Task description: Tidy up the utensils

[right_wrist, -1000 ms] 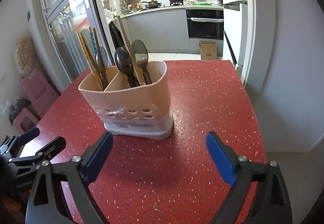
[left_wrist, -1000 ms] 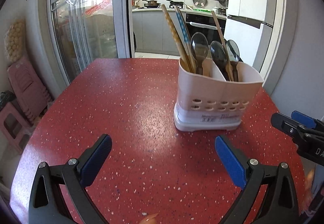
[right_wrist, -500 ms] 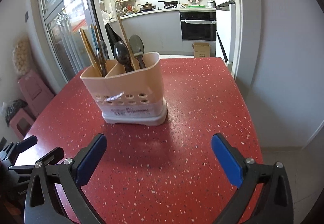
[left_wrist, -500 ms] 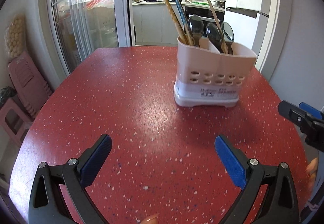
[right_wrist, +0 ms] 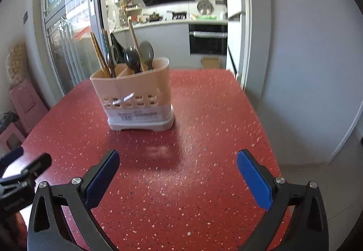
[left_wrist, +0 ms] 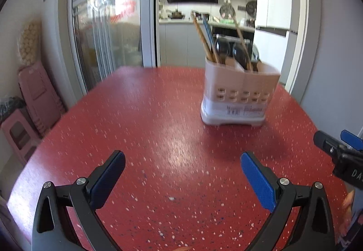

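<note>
A pale pink utensil holder (left_wrist: 238, 96) stands on the red speckled table (left_wrist: 147, 137); it also shows in the right wrist view (right_wrist: 136, 96). Chopsticks (left_wrist: 202, 35) and dark spoons (left_wrist: 238, 55) stand upright in its two compartments. My left gripper (left_wrist: 182, 171) is open and empty, well back from the holder. My right gripper (right_wrist: 178, 169) is open and empty, also back from the holder. The right gripper's tip shows at the left wrist view's right edge (left_wrist: 335, 148).
The table (right_wrist: 215, 114) ends at a white wall on the right. Glass sliding doors (left_wrist: 102, 35) and pink stools (left_wrist: 34, 96) are to the left. A kitchen (right_wrist: 181, 24) lies beyond the table's far edge.
Both grippers have pulled back and away from the holder, which now looks smaller and farther off. Both stay open and empty.
</note>
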Demonstrator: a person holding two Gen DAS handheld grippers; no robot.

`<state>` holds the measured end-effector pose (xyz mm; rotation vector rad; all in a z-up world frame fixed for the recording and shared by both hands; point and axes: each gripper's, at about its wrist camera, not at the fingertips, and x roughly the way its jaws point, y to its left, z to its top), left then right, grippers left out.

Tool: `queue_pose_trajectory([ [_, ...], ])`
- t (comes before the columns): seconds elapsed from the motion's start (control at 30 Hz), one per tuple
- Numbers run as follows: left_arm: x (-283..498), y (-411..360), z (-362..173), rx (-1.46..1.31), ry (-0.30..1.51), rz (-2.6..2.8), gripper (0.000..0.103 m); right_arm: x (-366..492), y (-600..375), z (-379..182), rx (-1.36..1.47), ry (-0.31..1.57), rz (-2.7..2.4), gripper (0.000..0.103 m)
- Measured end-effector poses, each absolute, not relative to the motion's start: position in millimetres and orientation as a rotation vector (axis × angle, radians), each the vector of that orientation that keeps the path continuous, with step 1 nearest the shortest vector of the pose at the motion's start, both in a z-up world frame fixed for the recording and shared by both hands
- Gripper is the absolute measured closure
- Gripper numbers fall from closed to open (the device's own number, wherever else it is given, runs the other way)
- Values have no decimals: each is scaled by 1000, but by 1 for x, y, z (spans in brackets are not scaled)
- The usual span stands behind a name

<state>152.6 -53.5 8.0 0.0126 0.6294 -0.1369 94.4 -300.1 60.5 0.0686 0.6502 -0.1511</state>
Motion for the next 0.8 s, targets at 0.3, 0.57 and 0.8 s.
queue_pose_trajectory([
  [0.3,161,-57,22,31,567,-140,0,93,-287,70,28,577,-166,0],
  [0.57,170,-59,17,22,552,-140,0,97,-285,70,30,532,-185,0],
  [0.8,173,-55,12,-2,557,-142,0,98,-287,66,27,522,-194,0],
])
